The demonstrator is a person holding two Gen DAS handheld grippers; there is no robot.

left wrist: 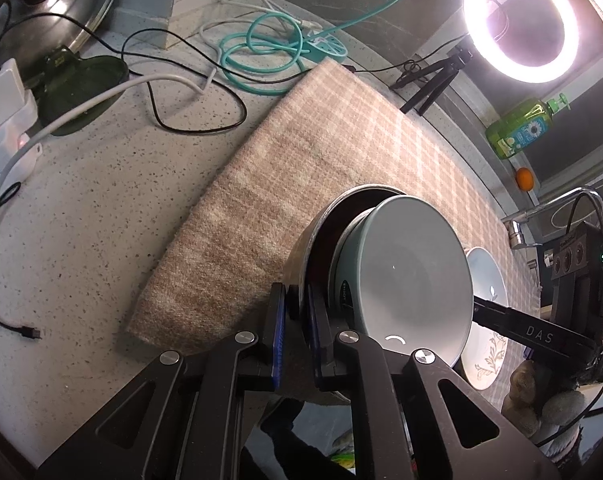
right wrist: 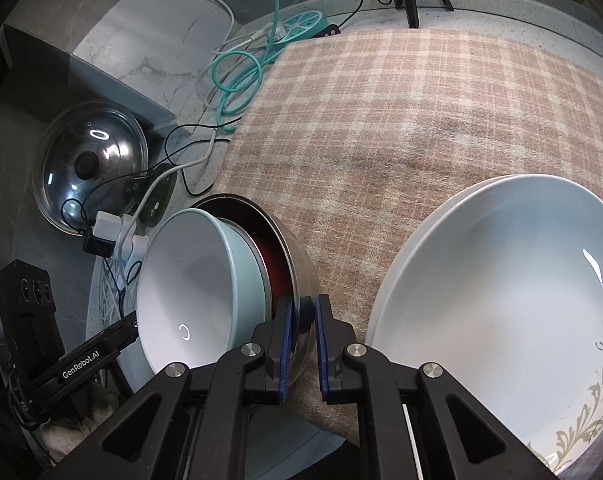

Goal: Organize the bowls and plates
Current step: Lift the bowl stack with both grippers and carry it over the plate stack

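Note:
A steel bowl (left wrist: 301,248) with a dark red inside holds a pale blue-grey bowl (left wrist: 413,272) nested in it. My left gripper (left wrist: 295,340) is shut on the steel bowl's rim, one blue pad outside and one inside. In the right wrist view the same steel bowl (right wrist: 301,264) and pale bowl (right wrist: 189,272) appear, with my right gripper (right wrist: 304,344) shut on the opposite side of that rim. The stack hangs tilted over the near edge of a checked cloth (right wrist: 401,120). Two stacked white plates (right wrist: 501,300) with a leaf pattern lie on the cloth beside it.
A glass pot lid (right wrist: 89,164) leans at the back of the speckled counter (left wrist: 101,220). Teal and black cables (left wrist: 261,52), white chargers (left wrist: 5,92) and a ring light (left wrist: 521,20) on a small tripod crowd the far side. A green soap bottle (left wrist: 521,128) and a tap (left wrist: 541,216) stand right.

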